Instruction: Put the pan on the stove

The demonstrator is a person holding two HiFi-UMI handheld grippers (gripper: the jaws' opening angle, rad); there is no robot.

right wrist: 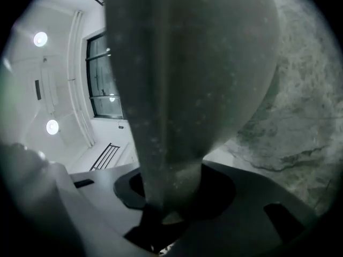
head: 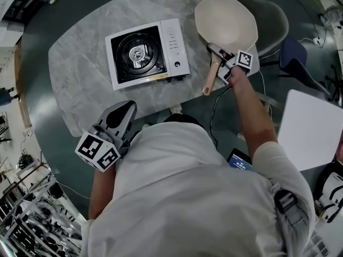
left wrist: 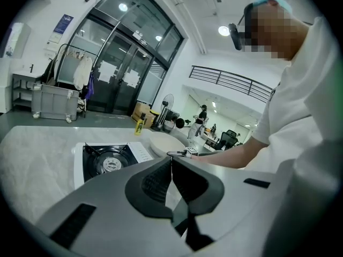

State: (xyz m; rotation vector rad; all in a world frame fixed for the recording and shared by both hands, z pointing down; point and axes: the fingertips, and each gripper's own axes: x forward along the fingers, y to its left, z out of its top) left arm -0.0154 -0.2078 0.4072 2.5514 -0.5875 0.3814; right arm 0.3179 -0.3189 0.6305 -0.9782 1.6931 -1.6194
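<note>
Head view: the pan (head: 225, 23) sits far right on the surface (head: 80, 84), the stove (head: 146, 52) left of it. Left gripper view: left tool (left wrist: 171, 170) closed, empty. Right gripper view: right tool (right wrist: 171, 197) clamps the pan's handle; lift level before crossing.

The head view looks steeply down on the grey marble counter (head: 80, 74) and the white portable gas stove (head: 147, 52). The left gripper view faces this same stove low across the counter, from farther off. The right gripper view sits very near the cream speckled pan (right wrist: 187, 63).
</note>
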